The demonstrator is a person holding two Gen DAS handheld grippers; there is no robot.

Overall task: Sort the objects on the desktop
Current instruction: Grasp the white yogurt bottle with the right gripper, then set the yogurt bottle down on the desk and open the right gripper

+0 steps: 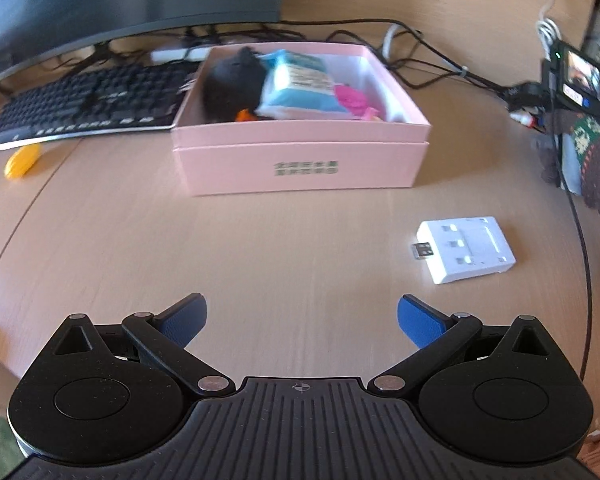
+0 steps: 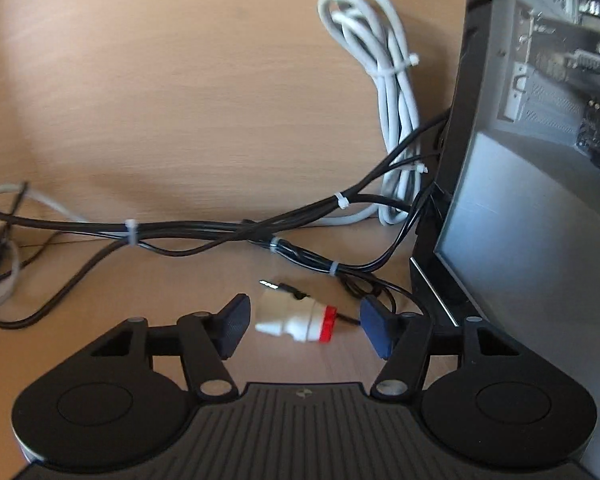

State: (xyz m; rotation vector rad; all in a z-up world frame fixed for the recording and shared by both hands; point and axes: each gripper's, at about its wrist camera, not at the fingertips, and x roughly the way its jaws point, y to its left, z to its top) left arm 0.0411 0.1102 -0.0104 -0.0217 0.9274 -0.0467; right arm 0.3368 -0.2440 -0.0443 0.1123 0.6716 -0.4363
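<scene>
**One plug between the pads, one box already loaded**

One white-and-red plug adapter [image 2: 298, 322] lies on the wooden table [image 2: 180, 100] between the right gripper [image 2: 304, 330] pads, not pinched, gripper angled down. One pink cardboard box [image 1: 300, 152] sits beyond the left gripper [image 1: 302, 322], which is wide open, empty.

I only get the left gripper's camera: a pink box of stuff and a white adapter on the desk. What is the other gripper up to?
Observer: The right gripper is low over the desk, with a small white and red plug between its fingers.
Operator: Is it squeezing the plug?
Observer: Not as far as I can see; there are gaps between the plug and both blue pads.
Operator: What else is around it?
Observer: A bundle of black cables tied with white zip ties runs behind it, toward a computer case at the right.
</scene>
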